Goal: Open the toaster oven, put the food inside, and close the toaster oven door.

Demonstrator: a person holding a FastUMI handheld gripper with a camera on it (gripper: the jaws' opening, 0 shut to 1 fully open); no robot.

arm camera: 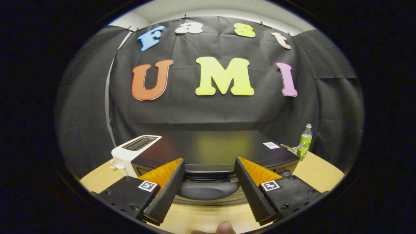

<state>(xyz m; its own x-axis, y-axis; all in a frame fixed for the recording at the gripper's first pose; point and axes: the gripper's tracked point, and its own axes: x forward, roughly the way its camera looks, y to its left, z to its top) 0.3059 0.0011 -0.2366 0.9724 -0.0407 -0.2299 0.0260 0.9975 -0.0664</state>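
A: Nearest first, what do you see?

B: A fingertip (224,227) at six o'clock, at the near edge of the wooden table (208,217). Then the gripper (209,174), its fingers spread wide and holding nothing.

A: And between them?

B: The toaster oven (214,152), straight ahead at twelve o'clock. Its door handle (208,189) lies in the gap between the fingers, touched by neither. The door looks closed, as far as I can tell from this high angle.

A: So which step is this?

B: The first, I judge: opening the door. The food isn't something I can pick out here.

A: What does the next move ask for?

B: Bringing the fingers forward and down so the handle sits squarely between them, then closing on it. I'd guess the door swings down toward the near table edge, so the pull needs to follow an arc, not a straight tug.

A: Room to work?

B: There's a strip of bare table between the oven front and the near edge, enough for the door to drop, I think. A white toaster (135,151) sits just beside the oven at ten o'clock, so that side is tight. At two o'clock a green bottle (305,143) stands near the oven's far corner, with open table at three o'clock
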